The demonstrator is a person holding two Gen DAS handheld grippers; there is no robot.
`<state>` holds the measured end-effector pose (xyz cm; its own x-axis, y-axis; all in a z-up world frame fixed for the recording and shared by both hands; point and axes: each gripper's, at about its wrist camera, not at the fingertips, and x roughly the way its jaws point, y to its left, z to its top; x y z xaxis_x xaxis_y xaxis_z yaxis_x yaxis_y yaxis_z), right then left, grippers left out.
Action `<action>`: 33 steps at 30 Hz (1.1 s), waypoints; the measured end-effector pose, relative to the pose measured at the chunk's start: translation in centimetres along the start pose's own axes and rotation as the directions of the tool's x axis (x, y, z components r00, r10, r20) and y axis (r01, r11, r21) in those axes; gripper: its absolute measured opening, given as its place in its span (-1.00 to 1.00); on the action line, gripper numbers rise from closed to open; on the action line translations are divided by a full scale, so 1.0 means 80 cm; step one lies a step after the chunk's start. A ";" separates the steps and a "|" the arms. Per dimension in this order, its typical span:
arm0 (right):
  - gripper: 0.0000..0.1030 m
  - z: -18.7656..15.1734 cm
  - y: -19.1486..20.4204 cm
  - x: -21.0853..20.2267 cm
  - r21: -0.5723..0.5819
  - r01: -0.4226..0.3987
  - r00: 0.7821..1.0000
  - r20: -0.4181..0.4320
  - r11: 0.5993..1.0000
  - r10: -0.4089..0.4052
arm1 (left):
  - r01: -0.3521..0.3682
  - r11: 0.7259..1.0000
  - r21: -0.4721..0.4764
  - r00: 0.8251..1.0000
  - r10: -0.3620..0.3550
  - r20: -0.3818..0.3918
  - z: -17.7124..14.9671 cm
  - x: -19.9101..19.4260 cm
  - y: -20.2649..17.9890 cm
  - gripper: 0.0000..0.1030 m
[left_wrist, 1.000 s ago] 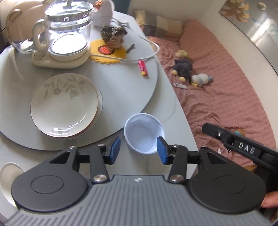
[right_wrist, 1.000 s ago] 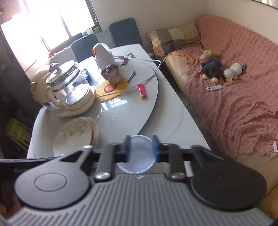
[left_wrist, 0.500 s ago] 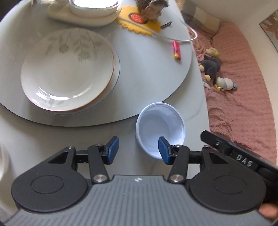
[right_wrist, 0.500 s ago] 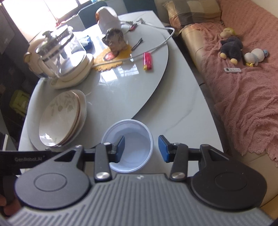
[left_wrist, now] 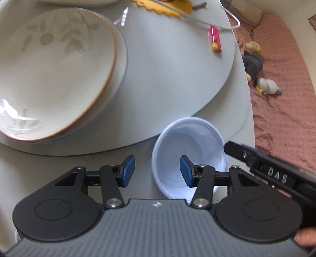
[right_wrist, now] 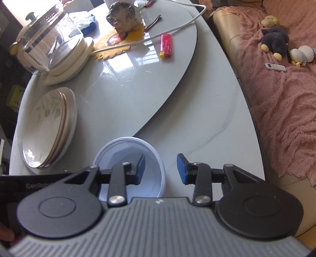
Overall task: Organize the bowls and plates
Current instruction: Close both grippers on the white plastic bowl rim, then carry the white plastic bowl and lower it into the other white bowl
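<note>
**White bowl straddled by both grippers at the table's near edge**

White plastic, thin-walled and empty, the bowl stands upright on the grey table just off the rim of the raised round turntable; in the left wrist view the left gripper has its jaws spread wide, one blue pad down inside the bowl and the other outside its wall, so the rim runs between them with no pinch; the tip of the right gripper shows at the bowl's far side; on the turntable a stack of leaf-patterned plates sits beside the bowl, well apart from a red lighter and a white cable; stuffed toys lie on the pink sofa cover.

From the right wrist view the right gripper is likewise spread; its left pad sits inside the bowl, its other pad outside over bare table; whether either pad touches the wall I cannot tell; the plates rest to the left on the turntable, a glass kettle and a small figurine beyond them, the lighter near the far rim.
</note>
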<state>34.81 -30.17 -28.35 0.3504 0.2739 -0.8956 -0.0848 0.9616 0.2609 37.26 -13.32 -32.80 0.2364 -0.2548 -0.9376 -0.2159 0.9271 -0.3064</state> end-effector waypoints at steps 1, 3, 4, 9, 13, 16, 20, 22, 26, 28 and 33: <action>-0.37 0.002 -0.002 0.004 0.003 0.003 1.000 -0.012 1.000 -0.003 | -0.006 1.000 -0.004 1.000 0.006 -0.010 0.000 0.005 0.000 0.08; -0.38 0.005 -0.005 0.012 0.017 0.007 0.999 -0.037 1.000 -0.006 | -0.003 1.000 -0.009 1.000 0.002 -0.027 0.001 0.013 0.001 0.06; -0.38 0.006 -0.006 0.014 0.018 0.006 0.999 -0.044 1.000 -0.006 | -0.003 1.000 -0.018 1.000 0.002 -0.029 0.003 0.016 0.001 0.06; -0.54 0.011 0.001 0.026 -0.010 -0.010 0.998 -0.063 1.000 0.010 | 0.012 0.998 -0.057 1.000 -0.013 -0.015 0.007 0.022 0.008 -0.16; -0.69 0.013 0.005 0.032 -0.048 -0.026 0.997 -0.078 0.999 0.023 | 0.016 0.997 -0.081 1.000 -0.018 -0.023 0.011 0.026 0.014 -0.43; -0.72 0.014 0.004 0.034 -0.062 -0.042 0.996 -0.083 0.997 0.036 | 0.027 0.991 -0.128 0.997 -0.036 -0.062 0.009 0.033 0.024 -0.64; -0.73 0.015 -0.002 0.036 -0.055 -0.067 0.994 -0.093 0.996 0.062 | 0.055 0.986 -0.156 0.996 -0.065 -0.056 0.007 0.034 0.028 -0.75; -0.74 0.014 -0.002 0.036 -0.051 -0.069 0.993 -0.097 0.996 0.064 | 0.058 0.984 -0.166 0.996 -0.067 -0.052 0.006 0.033 0.026 -0.81; -0.76 0.008 -0.001 0.033 -0.050 -0.064 0.992 -0.107 0.997 0.059 | 0.044 0.986 -0.161 0.998 -0.051 -0.038 0.004 0.027 0.022 -0.81; -0.76 0.004 -0.003 0.031 -0.044 -0.070 0.992 -0.111 0.997 0.065 | 0.044 0.986 -0.162 0.998 -0.050 -0.034 0.001 0.025 0.024 -0.81; -0.76 -0.005 -0.002 0.023 -0.051 -0.088 0.991 -0.103 0.995 0.083 | 0.054 0.983 -0.175 0.998 -0.058 -0.017 -0.003 0.022 0.024 -0.81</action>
<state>35.05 -29.85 -30.18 0.2438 0.3528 -0.9034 -0.1629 0.9332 0.3204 37.06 -12.04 -35.06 0.2319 -0.3125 -0.9212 -0.3651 0.8498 -0.3802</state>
